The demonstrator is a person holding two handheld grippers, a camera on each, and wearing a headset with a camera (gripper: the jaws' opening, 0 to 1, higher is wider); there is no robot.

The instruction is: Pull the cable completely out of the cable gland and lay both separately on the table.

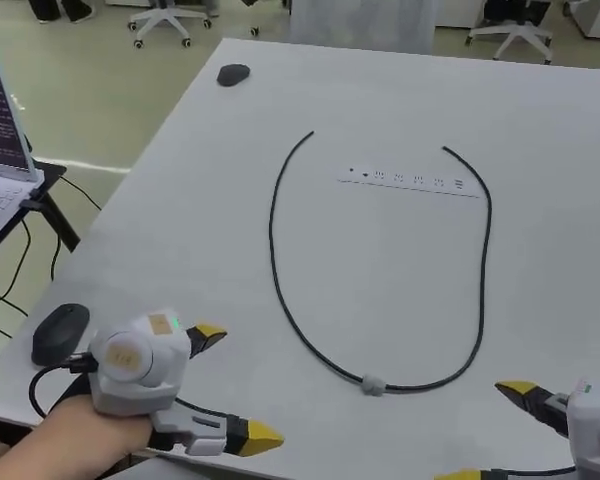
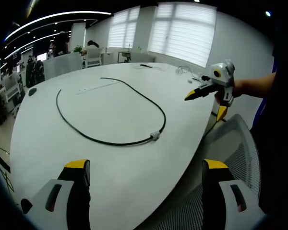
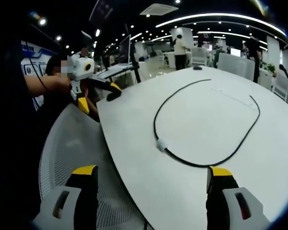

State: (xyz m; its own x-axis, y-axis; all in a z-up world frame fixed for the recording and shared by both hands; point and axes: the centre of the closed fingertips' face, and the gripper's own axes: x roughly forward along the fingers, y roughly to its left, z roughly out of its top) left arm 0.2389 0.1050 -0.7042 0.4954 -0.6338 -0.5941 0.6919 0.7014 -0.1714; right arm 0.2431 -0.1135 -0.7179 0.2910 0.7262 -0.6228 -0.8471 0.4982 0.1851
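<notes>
Cable lies in a U on the table, cable gland at near edge. Left gripper and right gripper flank it, jaws wide, empty, likely staged for a two-sided grab.

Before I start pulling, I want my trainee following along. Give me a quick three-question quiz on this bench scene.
1. True or false: the cable gland sits threaded on the cable.
2. Between the cable's two ends lies: A) a power strip B) a cup C) a screwdriver.
3. Are the left gripper and right gripper open or shut?
Key: 1 true; 2 A; 3 both open, holding nothing.
</notes>
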